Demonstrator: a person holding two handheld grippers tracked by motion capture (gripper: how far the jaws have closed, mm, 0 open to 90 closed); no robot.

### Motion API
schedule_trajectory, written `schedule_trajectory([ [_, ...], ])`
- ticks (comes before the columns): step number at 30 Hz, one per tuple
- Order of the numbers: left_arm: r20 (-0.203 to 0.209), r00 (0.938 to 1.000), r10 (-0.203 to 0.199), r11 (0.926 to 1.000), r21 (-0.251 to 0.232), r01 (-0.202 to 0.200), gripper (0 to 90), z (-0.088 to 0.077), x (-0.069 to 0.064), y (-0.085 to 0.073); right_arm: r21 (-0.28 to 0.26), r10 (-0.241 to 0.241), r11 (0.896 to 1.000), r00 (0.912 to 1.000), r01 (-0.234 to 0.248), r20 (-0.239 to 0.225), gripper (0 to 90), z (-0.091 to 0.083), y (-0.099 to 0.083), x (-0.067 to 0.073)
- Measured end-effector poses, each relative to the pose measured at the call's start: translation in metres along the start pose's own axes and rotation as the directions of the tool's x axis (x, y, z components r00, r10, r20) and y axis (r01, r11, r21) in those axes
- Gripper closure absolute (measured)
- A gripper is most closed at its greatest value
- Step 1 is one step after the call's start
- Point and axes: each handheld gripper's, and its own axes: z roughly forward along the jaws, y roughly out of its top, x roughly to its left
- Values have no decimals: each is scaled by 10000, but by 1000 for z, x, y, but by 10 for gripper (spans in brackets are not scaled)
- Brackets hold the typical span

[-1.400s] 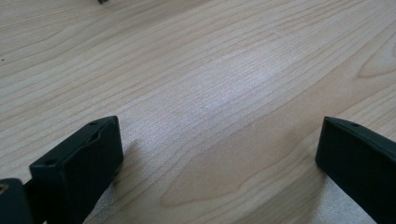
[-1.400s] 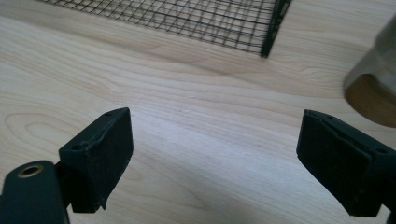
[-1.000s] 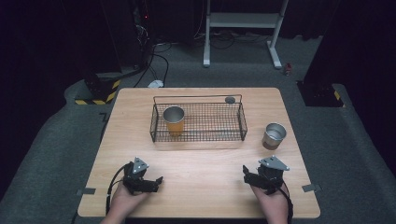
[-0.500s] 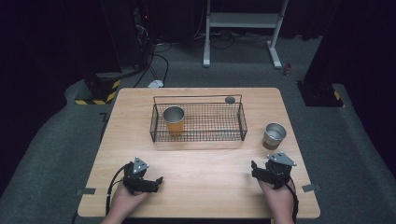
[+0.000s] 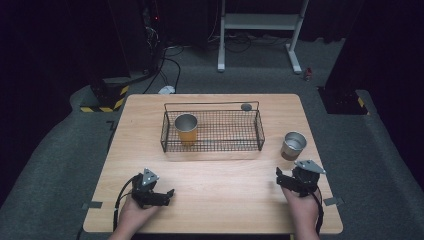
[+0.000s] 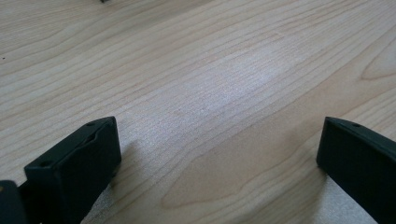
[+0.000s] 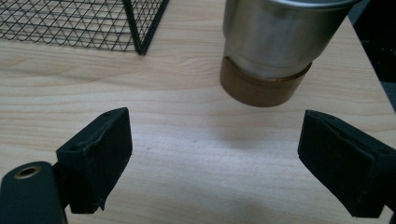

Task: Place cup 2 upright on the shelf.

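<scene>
The basket (image 5: pixel 212 131) sits on the table (image 5: pixel 220 200), centred toward the far edge. One cup (image 5: pixel 186 128) stands inside the basket at its left end. A second cup (image 5: pixel 293 145) stands on the table just right of the basket, near the right edge. The left claw (image 5: pixel 167 196) rests near the front-left corner; the right claw (image 5: pixel 283 177) is near the front-right corner, just before the second cup.

Wire basket (image 5: pixel 212 131) holds an orange cup (image 5: pixel 186 129).
</scene>
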Motion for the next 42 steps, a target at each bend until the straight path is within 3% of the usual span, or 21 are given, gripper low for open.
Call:
schedule_trajectory([
  [5, 53, 10000, 63, 10000, 26, -63, 1, 0, 1, 1, -81, -93, 9999, 9997, 94, 216, 98, 4, -2, -6],
  [12, 59, 9999, 99, 9999, 52, -99, 1, 1, 0, 1, -150, 102, 9998, 9999, -101, 78, 93, 13, 2, -19],
  [19, 95, 9999, 35, 10000, 15, -35, 1, 1, -1, 1, -261, 228, 9994, 9994, -222, 242, 92, 30, 22, -33],
  [28, 96, 9999, 71, 10000, 6, -71, 2, 0, -1, 0, -423, 512, 9978, 9984, -501, 242, 92, 49, 41, -38],
  [42, 104, 9999, 113, 9999, 10, -113, 2, 0, -1, 0, -538, 728, 9960, 9971, -715, 212, 98, 71, 49, -41],
])
